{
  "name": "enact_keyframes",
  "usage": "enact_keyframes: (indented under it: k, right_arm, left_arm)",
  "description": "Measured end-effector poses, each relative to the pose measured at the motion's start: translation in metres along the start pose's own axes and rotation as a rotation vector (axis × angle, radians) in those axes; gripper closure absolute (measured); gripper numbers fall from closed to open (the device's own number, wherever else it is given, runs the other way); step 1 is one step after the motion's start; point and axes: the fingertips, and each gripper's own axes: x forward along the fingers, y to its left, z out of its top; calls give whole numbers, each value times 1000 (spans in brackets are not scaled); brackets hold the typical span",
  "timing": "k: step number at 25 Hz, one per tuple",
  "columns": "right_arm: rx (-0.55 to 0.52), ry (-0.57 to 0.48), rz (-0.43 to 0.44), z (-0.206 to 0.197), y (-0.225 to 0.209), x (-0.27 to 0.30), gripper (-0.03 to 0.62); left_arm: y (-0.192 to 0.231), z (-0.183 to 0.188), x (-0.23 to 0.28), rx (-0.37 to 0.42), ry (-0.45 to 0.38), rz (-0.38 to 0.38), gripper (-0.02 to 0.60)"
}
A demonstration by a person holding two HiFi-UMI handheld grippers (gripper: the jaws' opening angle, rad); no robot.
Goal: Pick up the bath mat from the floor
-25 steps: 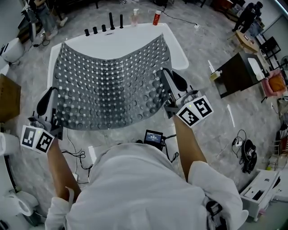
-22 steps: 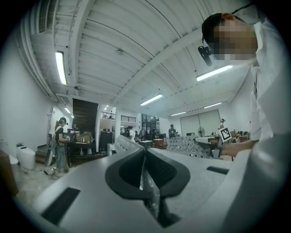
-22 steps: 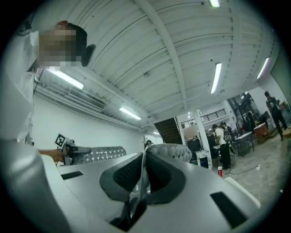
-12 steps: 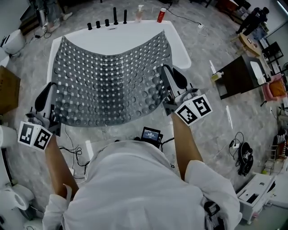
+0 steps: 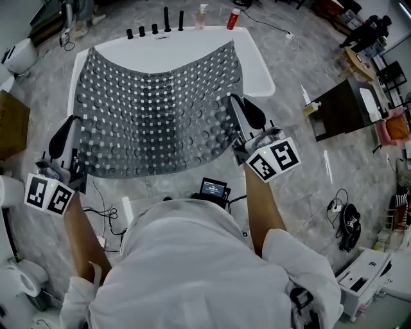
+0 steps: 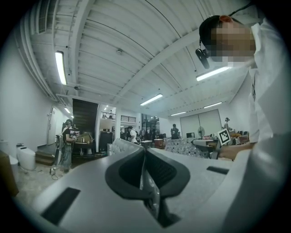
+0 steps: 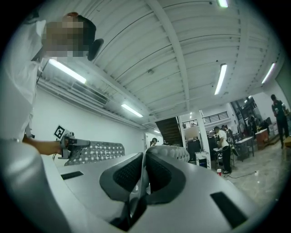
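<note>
The grey bath mat (image 5: 154, 109), studded with round suction cups, hangs spread out in the air over a white bathtub (image 5: 257, 67). My left gripper (image 5: 72, 125) is shut on the mat's near left edge. My right gripper (image 5: 234, 103) is shut on its near right edge. In the left gripper view a thin sheet of mat (image 6: 122, 146) runs out from between the shut jaws of the left gripper (image 6: 144, 155), and the right gripper (image 6: 217, 142) shows across from it. The right gripper view shows the mat (image 7: 169, 153) pinched in the right gripper (image 7: 143, 159), with the left gripper (image 7: 68, 142) at the far end.
Black taps (image 5: 167, 19) and a red bottle (image 5: 233, 18) stand at the tub's far rim. A dark table (image 5: 334, 106) is to the right, a toilet (image 5: 19, 56) to the left. Cables (image 5: 340, 209) and a white box (image 5: 367, 273) lie on the marble floor. People stand in the background.
Both grippers keep their hold and the mat stays spread over the tub. The head view has drifted a little, so everything sits slightly higher in the frame.
</note>
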Motion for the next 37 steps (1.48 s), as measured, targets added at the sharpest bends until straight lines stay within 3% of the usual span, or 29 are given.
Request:
enact_keyframes:
  k: [20, 37]
  right_arm:
    - [56, 15, -25, -10, -6, -1, 553]
    - [45, -16, -48, -1, -1, -20, 553]
  left_arm:
    - [11, -12, 2, -67, 16, -1, 563]
    - [1, -6, -7, -66, -40, -38, 563]
